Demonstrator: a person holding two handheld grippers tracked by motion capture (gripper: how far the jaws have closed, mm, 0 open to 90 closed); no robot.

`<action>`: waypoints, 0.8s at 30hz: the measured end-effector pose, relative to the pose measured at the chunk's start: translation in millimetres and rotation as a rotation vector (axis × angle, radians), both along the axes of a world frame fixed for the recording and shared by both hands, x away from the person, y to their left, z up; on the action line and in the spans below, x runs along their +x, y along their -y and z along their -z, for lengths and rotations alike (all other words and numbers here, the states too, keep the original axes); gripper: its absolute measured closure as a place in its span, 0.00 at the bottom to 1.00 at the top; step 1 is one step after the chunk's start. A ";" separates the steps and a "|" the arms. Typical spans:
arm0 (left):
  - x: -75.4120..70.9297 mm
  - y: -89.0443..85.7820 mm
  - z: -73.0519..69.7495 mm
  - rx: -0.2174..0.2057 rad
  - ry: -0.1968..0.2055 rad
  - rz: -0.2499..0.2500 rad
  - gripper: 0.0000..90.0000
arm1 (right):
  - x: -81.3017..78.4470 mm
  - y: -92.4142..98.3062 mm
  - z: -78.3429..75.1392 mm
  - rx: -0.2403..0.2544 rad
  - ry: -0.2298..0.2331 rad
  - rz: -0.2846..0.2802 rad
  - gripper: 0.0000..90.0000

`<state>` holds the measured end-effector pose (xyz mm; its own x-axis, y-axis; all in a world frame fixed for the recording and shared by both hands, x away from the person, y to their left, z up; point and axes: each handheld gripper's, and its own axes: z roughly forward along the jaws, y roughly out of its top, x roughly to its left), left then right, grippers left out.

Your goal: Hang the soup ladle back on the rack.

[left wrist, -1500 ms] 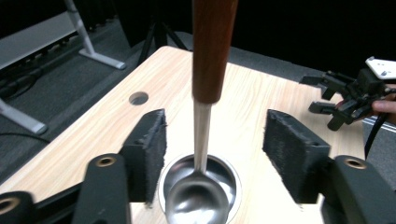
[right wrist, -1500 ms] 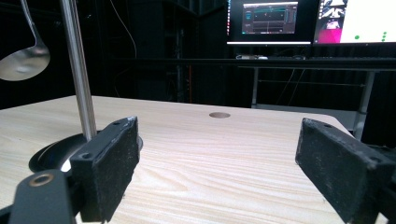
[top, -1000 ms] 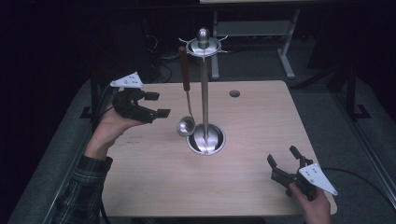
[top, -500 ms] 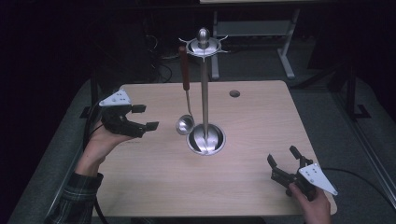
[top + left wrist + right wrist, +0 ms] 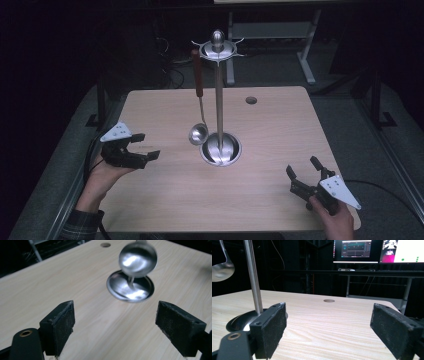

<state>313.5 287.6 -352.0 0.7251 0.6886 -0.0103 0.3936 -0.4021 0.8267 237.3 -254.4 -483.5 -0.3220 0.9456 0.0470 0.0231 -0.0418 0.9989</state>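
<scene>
From the high view, a steel utensil stand (image 5: 220,145) rises from a round dished base near the middle of the pale wooden worktop (image 5: 165,200). A ladle (image 5: 198,134) with a dark red-brown handle hangs from the stand's top ring on the person's left of the pole, its bowl just above and beside the base. The left tongs (image 5: 142,148) sit well to the left of the stand, held in a hand (image 5: 102,172) near the worktop's left edge, jaws apart and holding nothing. The right tongs (image 5: 306,175) lie to the right of the stand and nearer the person, close to the front edge, jaws spread and empty. A small round hole (image 5: 251,100) lies beyond the stand to its right.

In the left gripper view, the two black jaws stand wide apart over bare wood; the ladle bowl (image 5: 138,258) hangs ahead, blurred, over the stand's base (image 5: 130,286).

In the right gripper view, the jaws are likewise wide apart. The stand's pole (image 5: 253,276) rises behind the left-hand jaw, the ladle bowl (image 5: 222,270) left of it. Lit monitors (image 5: 377,251) glow beyond the worktop.
</scene>
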 end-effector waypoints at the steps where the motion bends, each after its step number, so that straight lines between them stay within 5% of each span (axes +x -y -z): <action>1: 0.0 0.0 0.0 0.000 0.000 0.000 0.17 | 0.0 0.0 0.0 0.000 0.000 0.000 0.14; 9: -13.9 -13.3 32.8 0.011 -0.033 -0.039 0.17 | 0.0 0.0 0.0 0.001 -0.001 0.000 0.14; 21: -32.1 -21.2 68.6 0.045 -0.029 -0.064 0.17 | 0.0 0.0 0.0 0.001 0.000 0.000 0.14; 24: -34.6 -23.2 73.8 0.080 -0.025 -0.059 0.17 | -0.1 -0.2 0.0 0.000 0.000 0.000 0.14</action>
<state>278.9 310.7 -425.8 0.6836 0.7293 0.0283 0.4389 -0.4418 0.7824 237.2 -254.2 -483.5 -0.3223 0.9455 0.0472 0.0233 -0.0420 0.9988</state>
